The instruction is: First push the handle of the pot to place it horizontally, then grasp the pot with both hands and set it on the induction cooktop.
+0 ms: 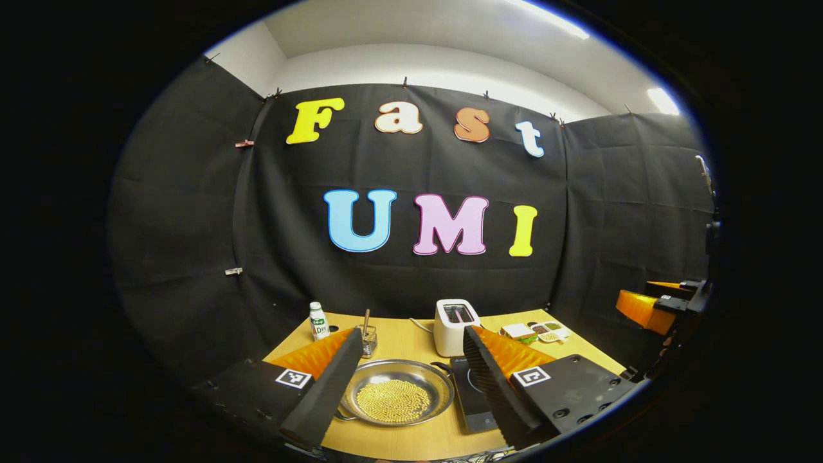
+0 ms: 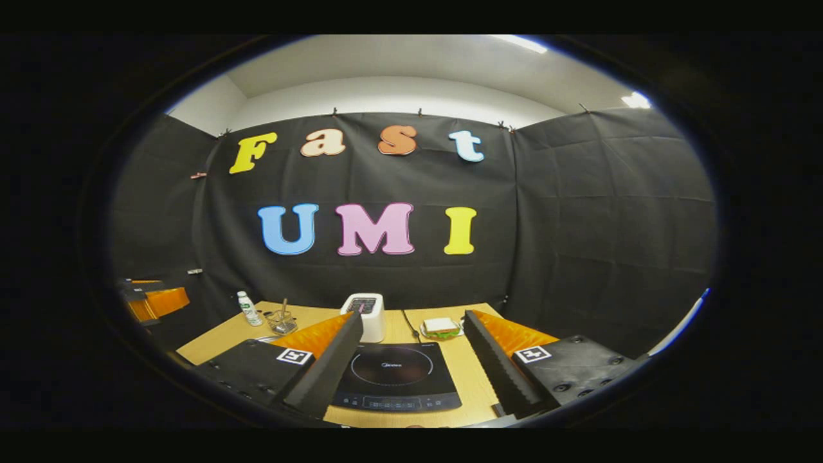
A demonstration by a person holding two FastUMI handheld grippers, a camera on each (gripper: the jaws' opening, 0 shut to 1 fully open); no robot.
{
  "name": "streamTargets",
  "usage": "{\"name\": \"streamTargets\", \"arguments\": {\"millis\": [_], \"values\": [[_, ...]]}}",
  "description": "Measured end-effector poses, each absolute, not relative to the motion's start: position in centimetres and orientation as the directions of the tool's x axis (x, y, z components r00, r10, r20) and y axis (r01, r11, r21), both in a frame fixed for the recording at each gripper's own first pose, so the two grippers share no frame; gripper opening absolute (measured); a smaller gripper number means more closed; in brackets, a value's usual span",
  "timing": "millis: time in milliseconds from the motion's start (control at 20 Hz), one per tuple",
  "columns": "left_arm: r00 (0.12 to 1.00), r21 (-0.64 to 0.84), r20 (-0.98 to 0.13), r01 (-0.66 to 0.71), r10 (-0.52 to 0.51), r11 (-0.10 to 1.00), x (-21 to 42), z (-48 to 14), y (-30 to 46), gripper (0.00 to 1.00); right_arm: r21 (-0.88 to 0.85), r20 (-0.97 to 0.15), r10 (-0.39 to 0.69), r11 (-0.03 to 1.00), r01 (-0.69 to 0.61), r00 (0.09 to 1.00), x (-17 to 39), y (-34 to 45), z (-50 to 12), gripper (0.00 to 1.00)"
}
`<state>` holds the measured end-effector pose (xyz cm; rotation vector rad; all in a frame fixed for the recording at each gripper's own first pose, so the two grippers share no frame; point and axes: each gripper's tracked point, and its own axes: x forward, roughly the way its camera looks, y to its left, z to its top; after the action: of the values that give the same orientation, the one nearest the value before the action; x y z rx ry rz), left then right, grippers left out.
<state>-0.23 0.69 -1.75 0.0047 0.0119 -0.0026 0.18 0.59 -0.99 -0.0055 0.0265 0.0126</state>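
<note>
A shallow metal pot [image 1: 395, 393] holding small yellow beans sits on the wooden table [image 1: 411, 444], low between my left gripper's fingers. One dark loop handle [image 1: 441, 367] shows at its far right rim, close to the black induction cooktop [image 1: 471, 395] beside it. My left gripper [image 1: 411, 337] is open above the pot and apart from it. In the right gripper view the induction cooktop [image 2: 395, 376] lies between the fingers of my right gripper [image 2: 413, 318], which is open and holds nothing.
A white toaster [image 1: 453, 325] stands behind the pot and cooktop. A small bottle [image 1: 317, 320] and a wire basket [image 1: 368, 339] sit at the back left, small dishes [image 1: 543, 331] at the back right. A sandwich plate [image 2: 441, 328] lies behind the cooktop.
</note>
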Motion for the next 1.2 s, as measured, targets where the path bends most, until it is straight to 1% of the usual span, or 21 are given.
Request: {"name": "streamTargets", "arguments": {"millis": [50, 100, 250, 300, 350, 500, 600, 650, 700, 750, 800, 850, 900, 950, 1000, 1050, 1100, 1150, 1200], "values": [[1.000, 0.004, -0.018, 0.002, -0.001, 1.000, -0.2, -2.0, 0.8, 0.98, -0.005, -0.027, 0.017, 1.000, -0.017, 0.999, 0.3, 0.8, -1.0, 1.00], [1.000, 0.004, -0.024, 0.000, 0.000, 1.000, -0.2, -2.2, 1.0, 0.98, -0.005, -0.026, 0.019, 1.000, -0.019, 0.999, 0.4, 0.9, -1.1, 0.98], [0.999, 0.013, -0.038, -0.008, 0.008, 1.000, 0.1, -2.6, 1.6, 0.98, -0.010, -0.033, 0.024, 1.000, -0.025, 0.999, 0.4, 1.2, -1.6, 0.98], [0.999, 0.016, -0.042, -0.009, 0.009, 1.000, 0.1, -2.9, 1.9, 0.98, -0.012, -0.037, 0.027, 1.000, -0.027, 0.999, 0.4, 1.4, -1.8, 1.00], [0.999, 0.016, -0.050, -0.007, 0.008, 1.000, 0.2, -3.1, 2.0, 0.98, -0.013, -0.041, 0.028, 1.000, -0.029, 0.999, 0.4, 1.5, -1.9, 0.98], [0.996, 0.005, -0.087, -0.018, 0.019, 1.000, 0.6, -4.5, 3.2, 0.98, -0.012, -0.053, 0.034, 0.999, -0.035, 0.998, 0.5, 2.1, -2.4, 0.98], [0.991, -0.010, -0.129, -0.025, 0.023, 1.000, 1.1, -5.7, 4.0, 0.93, -0.013, -0.055, 0.038, 0.999, -0.038, 0.998, 0.4, 2.4, -2.4, 1.00], [0.988, -0.020, -0.153, -0.024, 0.021, 1.000, 1.3, -6.4, 4.6, 0.85, -0.015, -0.055, 0.037, 0.999, -0.038, 0.998, 0.3, 2.5, -2.4, 1.00], [0.984, -0.033, -0.176, -0.020, 0.014, 0.999, 1.5, -7.1, 4.9, 0.80, -0.017, -0.056, 0.037, 0.999, -0.038, 0.998, 0.2, 2.5, -2.6, 0.98], [0.979, -0.051, -0.205, -0.014, 0.003, 0.999, 1.6, -7.7, 5.3, 0.67, -0.019, -0.059, 0.040, 0.999, -0.041, 0.997, 0.0, 2.6, -2.7, 0.98], [0.971, -0.070, -0.237, -0.007, -0.010, 0.998, 1.7, -8.8, 5.6, 0.63, -0.021, -0.061, 0.040, 0.999, -0.042, 0.997, -0.1, 2.7, -2.8, 0.98], [0.961, -0.089, -0.275, 0.002, -0.026, 0.996, 1.7, -9.8, 5.8, 0.49, -0.025, -0.065, 0.039, 0.999, -0.041, 0.997, -0.1, 2.6, -2.9, 0.98], [0.950, -0.102, -0.310, 0.005, -0.037, 0.995, 1.7, -11.0, 6.2, 0.49, -0.029, -0.070, 0.036, 0.999, -0.038, 0.997, -0.2, 2.6, -3.0, 0.98], [0.938, -0.104, -0.346, -0.007, -0.029, 0.995, 1.6, -12.2, 6.9, 0.34, -0.031, -0.072, 0.034, 0.999, -0.036, 0.997, -0.1, 2.6, -3.0, 0.98], [0.926, -0.103, -0.376, -0.018, -0.023, 0.994, 1.7, -13.4, 7.6, 0.30, -0.031, -0.072, 0.031, 0.999, -0.033, 0.997, -0.1, 2.5, -3.0, 0.98], [0.917, -0.112, -0.398, -0.028, -0.019, 0.993, 1.7, -14.3, 7.9, 0.19, -0.031, -0.079, 0.030, 0.999, -0.032, 0.996, 0.0, 2.5, -3.2, 0.98], [0.904, -0.139, -0.426, -0.037, -0.026, 0.990, 1.5, -15.2, 8.0, 0.14, -0.033, -0.090, 0.031, 0.999, -0.034, 0.995, 0.2, 2.5, -3.6, 0.98], [0.893, -0.182, -0.447, -0.036, -0.050, 0.983, 1.2, -15.7, 7.9, 0.05, -0.039, -0.100, 0.032, 0.999, -0.037, 0.994, 0.3, 2.5, -3.9, 0.98], [0.885, -0.220, -0.457, -0.022, -0.083, 0.975, 0.9, -16.4, 7.2, 0.05, -0.046, -0.106, 0.034, 0.998, -0.039, 0.994, 0.5, 2.6, -4.0, 0.98]]}}
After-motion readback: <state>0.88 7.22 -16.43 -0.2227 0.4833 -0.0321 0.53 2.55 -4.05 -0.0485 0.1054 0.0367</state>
